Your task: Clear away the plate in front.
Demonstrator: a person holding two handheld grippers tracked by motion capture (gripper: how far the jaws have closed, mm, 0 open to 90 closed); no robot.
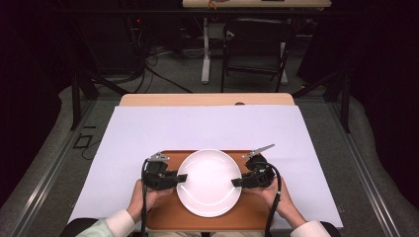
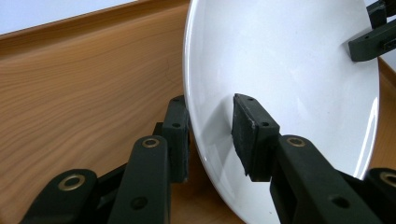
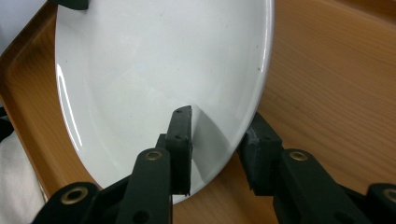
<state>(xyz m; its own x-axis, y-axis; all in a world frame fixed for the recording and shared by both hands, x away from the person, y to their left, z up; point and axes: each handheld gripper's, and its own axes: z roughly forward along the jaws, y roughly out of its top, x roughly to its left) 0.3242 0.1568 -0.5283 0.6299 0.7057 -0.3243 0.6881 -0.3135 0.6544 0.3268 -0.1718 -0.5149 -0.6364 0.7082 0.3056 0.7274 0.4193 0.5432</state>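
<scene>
Surface (image 1: 148, 123) under white sheet, wooden tray (image 1: 168, 217) near; plate (image 1: 209, 182) between left claw (image 1: 182, 177) and right claw (image 1: 236, 182), jaws apart astride rim; dark room, chair (image 1: 254, 47) far.

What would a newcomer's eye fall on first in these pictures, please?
A round white plate lies in the middle of a wooden tray at the near edge of the table. The left tongs and right tongs straddle its opposite rims, with the jaws slightly apart around the edge. A white sheet covers the table beneath.

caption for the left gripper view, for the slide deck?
Left claw straddling the rim of a white plate on a wooden tray, jaws apart.
</scene>
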